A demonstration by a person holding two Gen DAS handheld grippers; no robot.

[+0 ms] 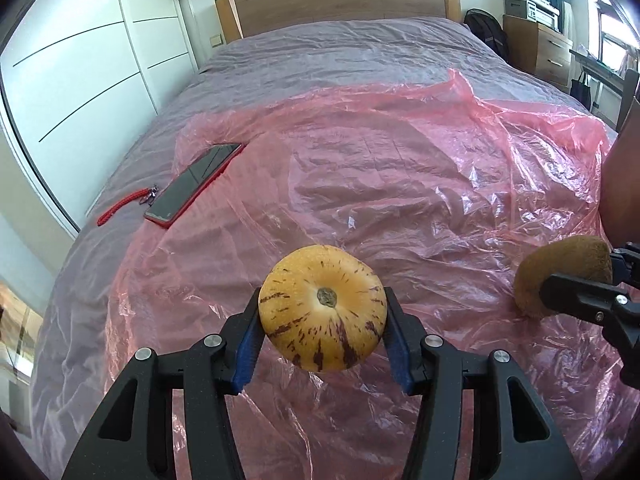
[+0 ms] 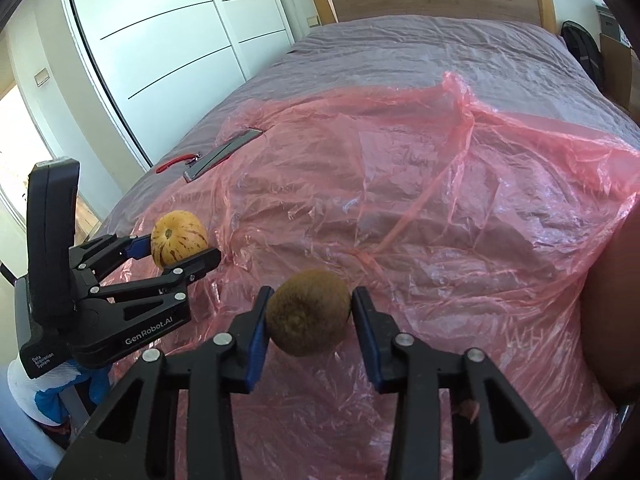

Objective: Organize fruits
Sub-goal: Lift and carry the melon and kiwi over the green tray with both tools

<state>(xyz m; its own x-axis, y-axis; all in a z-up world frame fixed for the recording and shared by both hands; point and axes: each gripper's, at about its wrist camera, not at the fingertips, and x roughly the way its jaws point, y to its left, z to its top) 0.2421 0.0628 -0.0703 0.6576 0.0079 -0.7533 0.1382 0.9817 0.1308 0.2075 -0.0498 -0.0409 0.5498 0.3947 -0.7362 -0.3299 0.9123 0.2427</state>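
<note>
A yellow fruit with purple streaks (image 1: 323, 308) hangs above the pink plastic sheet (image 1: 400, 184), and my left gripper (image 1: 322, 312) is shut on it, blue pads pressing both sides. In the right wrist view the same yellow fruit (image 2: 179, 239) shows at the left in the left gripper (image 2: 176, 250). A brown fuzzy kiwi (image 2: 308, 312) is held off the sheet by my right gripper (image 2: 309, 316), shut on it. The kiwi (image 1: 560, 272) also appears at the right edge of the left wrist view, a black finger of the right gripper across it.
The pink sheet (image 2: 440, 200) covers the near part of a grey bed (image 1: 340, 52). A phone in a red case (image 1: 196, 184) and a red strap (image 1: 120, 208) lie at the sheet's left edge. White wardrobe doors (image 1: 80, 60) stand left; a brown surface (image 2: 612, 300) rises at the right.
</note>
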